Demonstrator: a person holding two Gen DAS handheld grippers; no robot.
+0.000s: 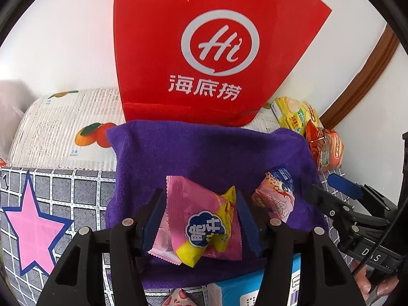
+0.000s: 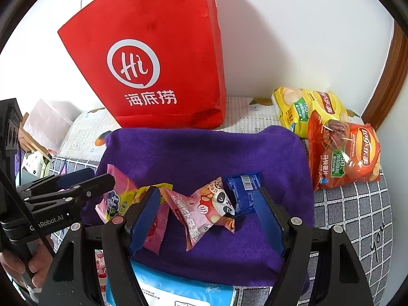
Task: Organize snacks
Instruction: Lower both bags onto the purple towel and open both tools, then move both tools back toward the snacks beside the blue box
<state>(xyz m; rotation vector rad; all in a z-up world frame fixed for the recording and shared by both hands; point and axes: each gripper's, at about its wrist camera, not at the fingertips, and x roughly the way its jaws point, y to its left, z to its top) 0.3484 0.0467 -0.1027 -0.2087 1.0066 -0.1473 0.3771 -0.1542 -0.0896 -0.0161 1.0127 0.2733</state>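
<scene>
A pink-and-yellow snack packet [image 1: 201, 224] lies on a purple towel [image 1: 204, 148] between the blue pads of my left gripper [image 1: 199, 193]. The jaws stand open and a gap shows beside the right pad. In the right wrist view my right gripper [image 2: 207, 190] is open wide over a pink panda-print packet [image 2: 204, 209] and a small blue packet [image 2: 242, 191]. Both rest on the towel [image 2: 204, 153], untouched. The left gripper [image 2: 102, 176] comes in from the left above the pink-and-yellow packet [image 2: 114, 199]. A red paper bag [image 2: 158, 71] stands upright behind the towel.
A yellow chip bag [image 2: 306, 107] and an orange-red chip bag [image 2: 344, 153] lie at the right by the wall. A blue-white tissue pack [image 2: 165, 285] sits at the near edge. Grey checked cloth with a pink star [image 1: 33, 229] lies left. A hand [image 2: 15, 262] holds the left gripper.
</scene>
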